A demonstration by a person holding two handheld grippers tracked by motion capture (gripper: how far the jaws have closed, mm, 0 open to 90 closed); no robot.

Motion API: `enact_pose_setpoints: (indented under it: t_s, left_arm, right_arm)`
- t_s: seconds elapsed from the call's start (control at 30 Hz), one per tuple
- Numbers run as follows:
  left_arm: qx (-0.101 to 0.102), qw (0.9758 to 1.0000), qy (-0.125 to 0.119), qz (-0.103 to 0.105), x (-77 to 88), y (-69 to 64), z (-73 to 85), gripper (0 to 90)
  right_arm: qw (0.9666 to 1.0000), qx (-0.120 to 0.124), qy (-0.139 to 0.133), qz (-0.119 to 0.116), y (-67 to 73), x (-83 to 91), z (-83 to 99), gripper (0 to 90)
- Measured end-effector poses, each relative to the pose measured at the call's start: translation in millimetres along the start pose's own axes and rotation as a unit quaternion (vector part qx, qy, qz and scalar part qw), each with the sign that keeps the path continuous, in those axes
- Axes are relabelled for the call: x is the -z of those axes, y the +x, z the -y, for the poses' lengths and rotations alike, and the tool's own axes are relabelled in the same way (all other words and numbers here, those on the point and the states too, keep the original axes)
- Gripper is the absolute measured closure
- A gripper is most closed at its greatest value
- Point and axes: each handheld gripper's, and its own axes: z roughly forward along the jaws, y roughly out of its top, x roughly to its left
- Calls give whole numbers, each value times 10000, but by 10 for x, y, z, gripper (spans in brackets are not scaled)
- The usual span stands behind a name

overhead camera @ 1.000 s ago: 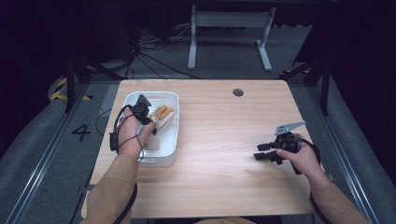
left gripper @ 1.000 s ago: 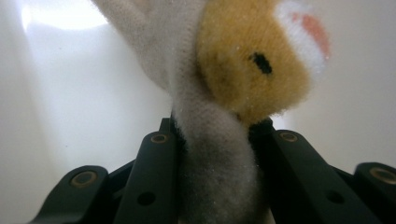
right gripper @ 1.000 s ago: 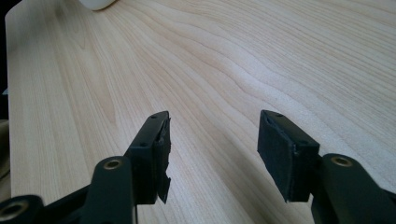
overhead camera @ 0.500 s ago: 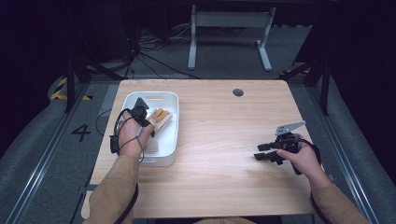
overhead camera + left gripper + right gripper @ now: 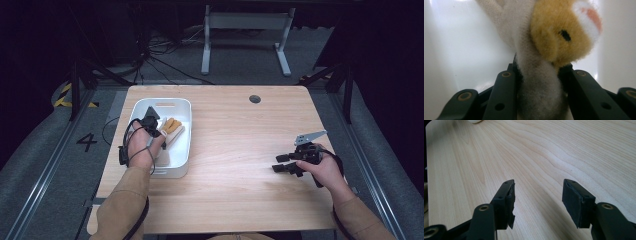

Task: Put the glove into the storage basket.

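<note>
A plush toy [image 5: 172, 127], tan and white with a pink patch, lies in the white bin [image 5: 165, 103] at the table's left. My left gripper [image 5: 162, 134] reaches into the bin from the near side. In the left gripper view the toy's [image 5: 559, 32] white limb sits pinched between the jaws of the left gripper [image 5: 539, 72]; these jaws have just been opening a little, and the pads still touch the fabric on both sides. At the right of the table, my right gripper [image 5: 277, 163] rests low over the wood, open [image 5: 537, 192], nothing between its fingers.
The wooden table [image 5: 235, 140] has a dark round hole [image 5: 255, 99] near its far edge. A cable [image 5: 127, 145] loops around the left wrist. Dark floor, table legs and cables lie beyond the far edge.
</note>
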Motion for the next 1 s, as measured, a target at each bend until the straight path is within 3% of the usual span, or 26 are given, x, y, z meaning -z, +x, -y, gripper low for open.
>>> enact_pose_setpoints:
  t_s: [0.2, 0.4, 0.57, 0.73, 1.0]
  left_arm:
    - [39, 10000, 73, 25, -19, -2, -10, 630]
    - [-142, 9995, 267, -45, -50, -40, -18, 425]
    - [-179, 9996, 180, -78, -14, -83, -12, 285]
    - [-266, 9994, 101, -205, 73, -153, 0, 251]
    - [-335, 9992, 81, -191, 201, -265, 20, 287]
  right_arm:
    - [10000, -7, -5, 24, 1, 10, 4, 444]
    - [10000, -9, -8, 6, 9, 21, 9, 445]
    - [10000, -5, -26, 43, 3, 32, 14, 443]
    - [10000, 5, -51, 42, 0, 39, 15, 434]
    - [9999, 18, -88, 59, 9, 54, 14, 434]
